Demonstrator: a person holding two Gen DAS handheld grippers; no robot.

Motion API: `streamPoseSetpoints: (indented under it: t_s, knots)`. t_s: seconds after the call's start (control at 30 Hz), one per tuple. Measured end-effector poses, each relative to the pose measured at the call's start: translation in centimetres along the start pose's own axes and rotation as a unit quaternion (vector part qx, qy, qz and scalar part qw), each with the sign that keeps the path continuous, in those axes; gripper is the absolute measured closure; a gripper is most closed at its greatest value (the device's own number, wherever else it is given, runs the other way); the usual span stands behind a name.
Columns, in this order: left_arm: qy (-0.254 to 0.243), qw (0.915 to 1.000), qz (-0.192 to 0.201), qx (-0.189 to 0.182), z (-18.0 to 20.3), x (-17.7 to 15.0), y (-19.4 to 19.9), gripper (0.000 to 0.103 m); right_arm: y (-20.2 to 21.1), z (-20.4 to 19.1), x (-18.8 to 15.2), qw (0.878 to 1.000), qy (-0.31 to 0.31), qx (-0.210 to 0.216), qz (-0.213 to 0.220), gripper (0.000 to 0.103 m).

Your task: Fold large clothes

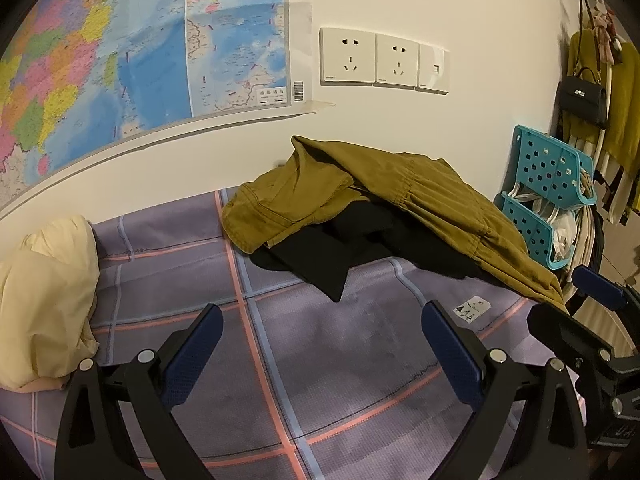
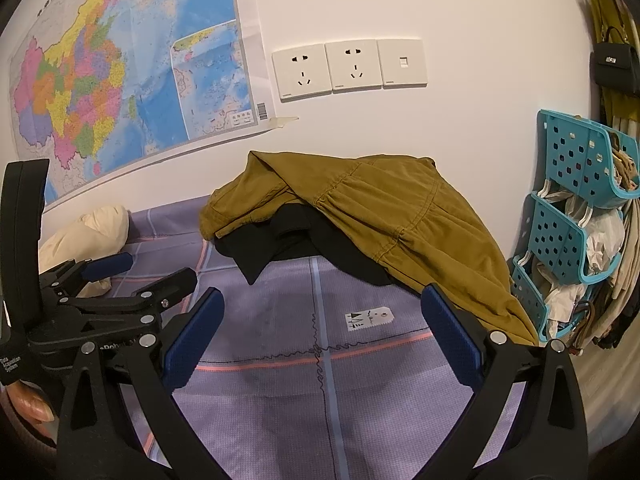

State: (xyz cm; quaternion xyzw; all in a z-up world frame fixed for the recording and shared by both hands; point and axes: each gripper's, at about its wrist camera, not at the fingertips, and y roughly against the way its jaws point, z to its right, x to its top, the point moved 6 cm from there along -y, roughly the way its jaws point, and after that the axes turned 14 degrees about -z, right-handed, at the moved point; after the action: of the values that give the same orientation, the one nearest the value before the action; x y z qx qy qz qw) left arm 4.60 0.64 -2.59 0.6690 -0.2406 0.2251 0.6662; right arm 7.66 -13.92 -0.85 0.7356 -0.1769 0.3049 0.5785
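Note:
An olive-brown garment point(image 1: 420, 196) lies crumpled against the wall on the purple checked bed sheet point(image 1: 320, 360), draped over a black garment point(image 1: 344, 252). Both also show in the right wrist view, the olive one point(image 2: 392, 216) over the black one point(image 2: 288, 240). My left gripper point(image 1: 324, 356) is open and empty above the sheet, short of the pile. My right gripper point(image 2: 324, 340) is open and empty, also short of the pile, to the right of the left one. The right gripper shows at the right edge of the left wrist view point(image 1: 592, 312), the left gripper at the left of the right wrist view point(image 2: 120, 284).
A cream pillow point(image 1: 44, 296) lies at the left on the bed. A teal wall rack point(image 2: 568, 216) with bags hangs at the right, near hanging clothes and a black handbag point(image 1: 584, 96). A map point(image 1: 120, 60) and sockets point(image 1: 384, 60) are on the wall behind.

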Motion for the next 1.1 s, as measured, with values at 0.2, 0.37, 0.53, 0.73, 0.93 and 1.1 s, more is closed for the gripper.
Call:
streamPoseSetpoints:
  t_s: [0.2, 0.37, 0.53, 0.73, 0.93, 1.1]
  knots:
    - [0.003, 1.0000, 0.000, -0.001, -0.13, 0.08, 0.04, 0.007, 0.02, -0.05, 0.05, 1.000, -0.002, -0.001, 0.000, 0.006]
    - [0.003, 1.0000, -0.001, -0.002, -0.16, 0.12, 0.03, 0.007, 0.04, 0.02, 0.11, 1.000, -0.001, 0.000, 0.000, 0.006]
    - [0.004, 1.0000, 0.000, 0.000, -0.18, 0.10, 0.07, 0.007, 0.04, -0.10, 0.17, 1.000, -0.001, -0.001, 0.000, 0.006]
    - [0.004, 1.0000, 0.000, 0.000, -0.22, 0.05, 0.08, 0.007, -0.03, -0.05, 0.09, 1.000, 0.000, -0.002, 0.000, 0.006]
    - [0.005, 1.0000, -0.002, -0.001, -0.21, 0.04, 0.04, 0.007, -0.04, -0.15, 0.10, 1.000, 0.000, -0.003, 0.000, 0.006]
    - [0.005, 1.0000, -0.002, -0.001, -0.24, 0.04, -0.10, 0.007, -0.39, -0.20, 0.18, 1.000, 0.003, 0.000, -0.003, 0.006]
